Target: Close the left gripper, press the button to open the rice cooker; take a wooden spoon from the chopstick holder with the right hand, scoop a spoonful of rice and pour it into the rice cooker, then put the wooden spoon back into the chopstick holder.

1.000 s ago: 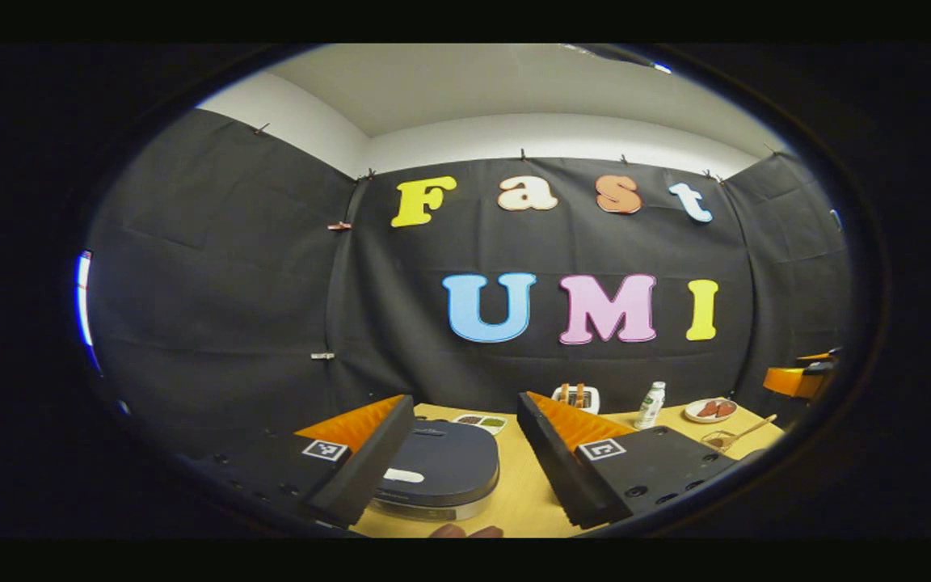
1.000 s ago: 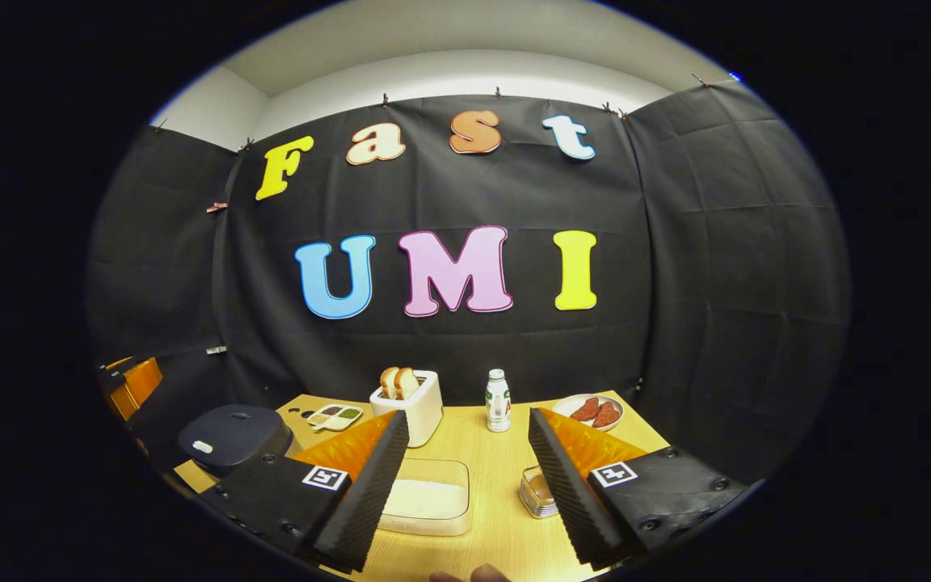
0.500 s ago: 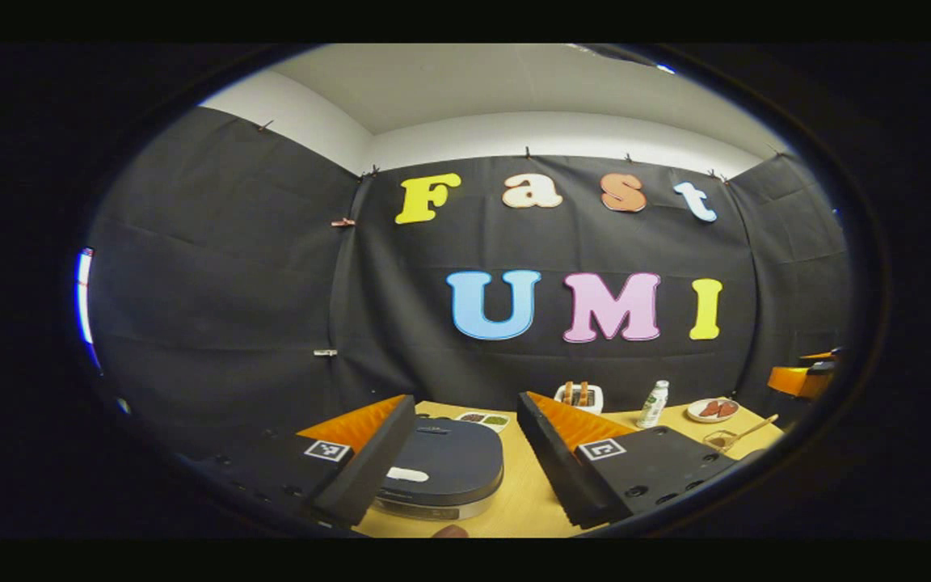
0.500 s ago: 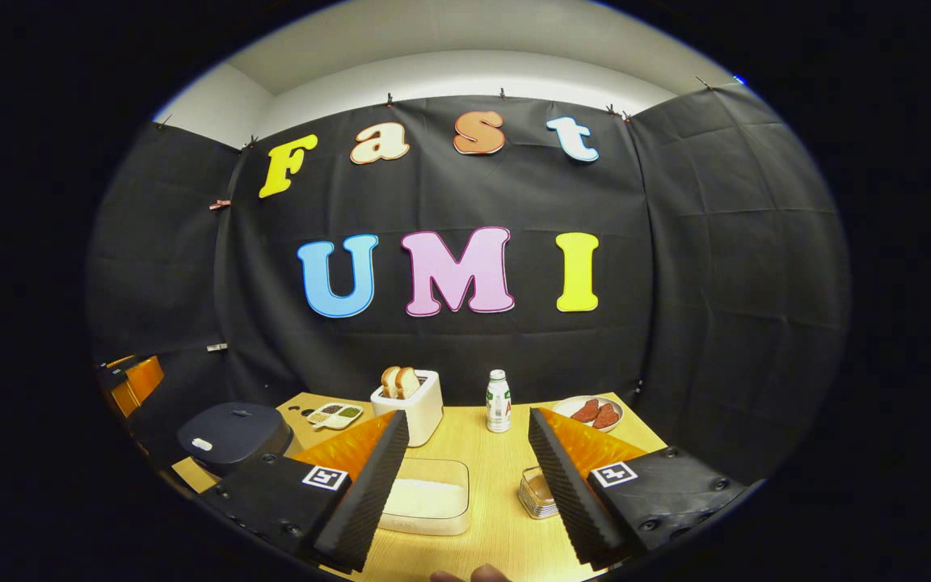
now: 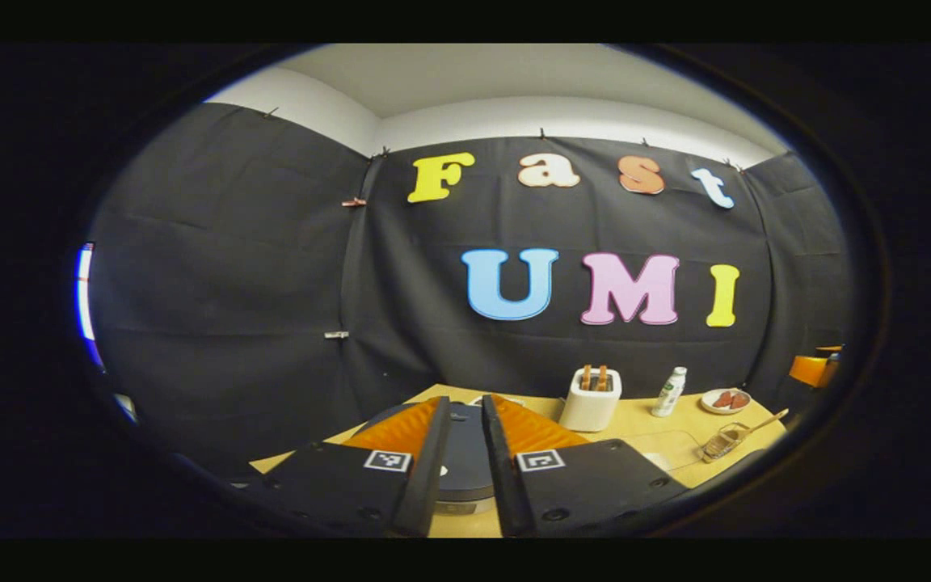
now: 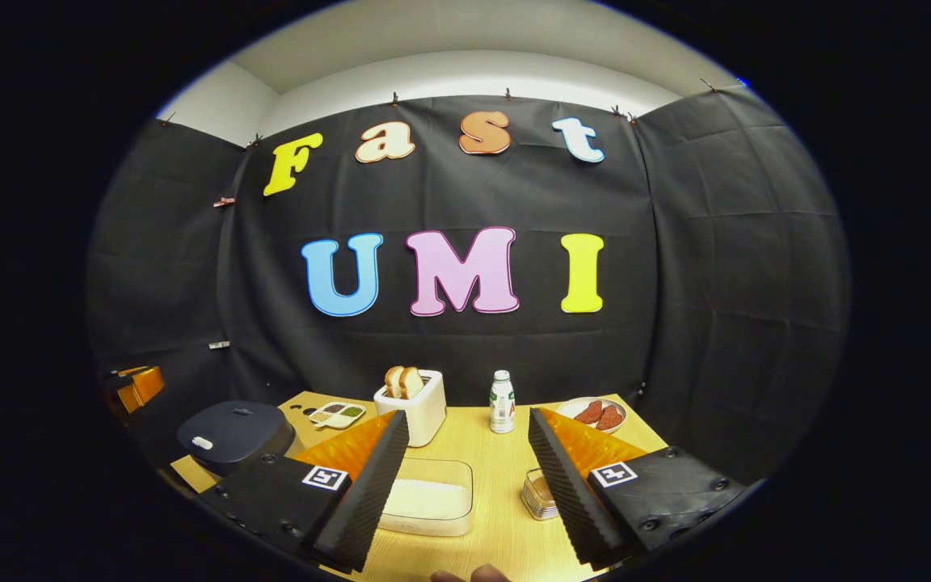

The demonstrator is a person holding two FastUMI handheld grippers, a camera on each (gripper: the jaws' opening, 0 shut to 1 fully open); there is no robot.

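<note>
The left gripper (image 5: 463, 453) sits at the bottom centre of the left gripper view with its fingers drawn nearly together, only a thin slot between them and nothing held — the clenched shape the task asks for, so the paired tips can act as one blunt pusher. Through that slot shows the dark lid of the rice cooker (image 5: 465, 461), lid down, directly ahead of the tips. The button is plain in the right gripper view as a small pale tab (image 6: 202, 443) on the front of the lid at lower left of that frame; I judge the press has not yet landed, since the lid is down.

The right gripper (image 6: 465, 477) at the bottom of its own view is spread wide and empty, held back above the table (image 6: 482, 440) — waiting, it seems, for its turn. Between its fingers lies a clear tub of rice (image 6: 427, 497), and just beside the right-hand finger a small glass holder (image 6: 538, 495), which may be the chopstick holder. In the left gripper view, at lower right, a wooden spoon (image 5: 756, 425) leans out of that holder (image 5: 722, 441), handle up and outward where it is easy to grab.

Behind stand a toaster (image 6: 413, 404), a bottle (image 6: 502, 402) and a plate (image 6: 595, 412).
</note>
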